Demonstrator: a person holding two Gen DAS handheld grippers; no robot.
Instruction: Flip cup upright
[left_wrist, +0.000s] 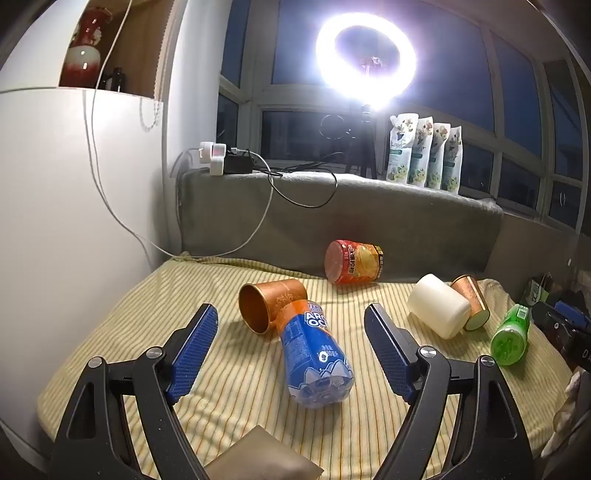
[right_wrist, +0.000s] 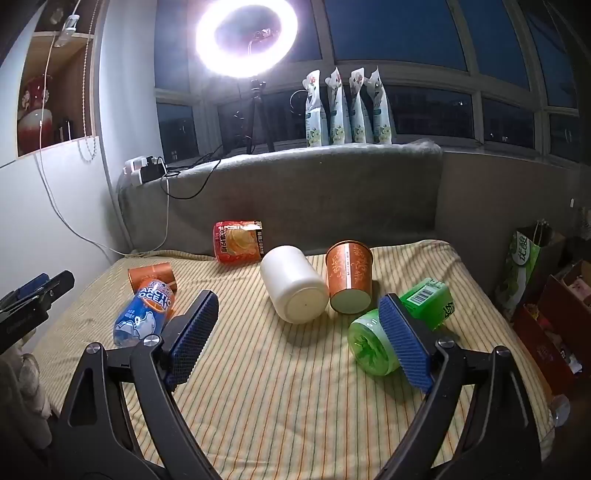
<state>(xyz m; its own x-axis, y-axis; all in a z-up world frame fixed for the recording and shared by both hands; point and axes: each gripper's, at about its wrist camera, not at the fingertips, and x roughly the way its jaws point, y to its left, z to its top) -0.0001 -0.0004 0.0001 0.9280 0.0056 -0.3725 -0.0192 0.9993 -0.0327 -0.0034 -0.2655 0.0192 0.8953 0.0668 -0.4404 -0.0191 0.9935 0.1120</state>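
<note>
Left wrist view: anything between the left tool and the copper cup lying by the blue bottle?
Only bare striped cloth between the open left tool and the copper cup; blue bottle alongside.

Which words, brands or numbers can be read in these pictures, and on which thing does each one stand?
"ARCTIC OCEAN": on the label of the blue plastic bottle with orange band, lying on the striped cloth.
Red and orange snack canister: Chinese print, too blurred to read.
Green plastic bottle: barcode and one character, not legible.
Green and white paper bag: large characters, unclear.
Four white pouches on the sill: too small.
</note>
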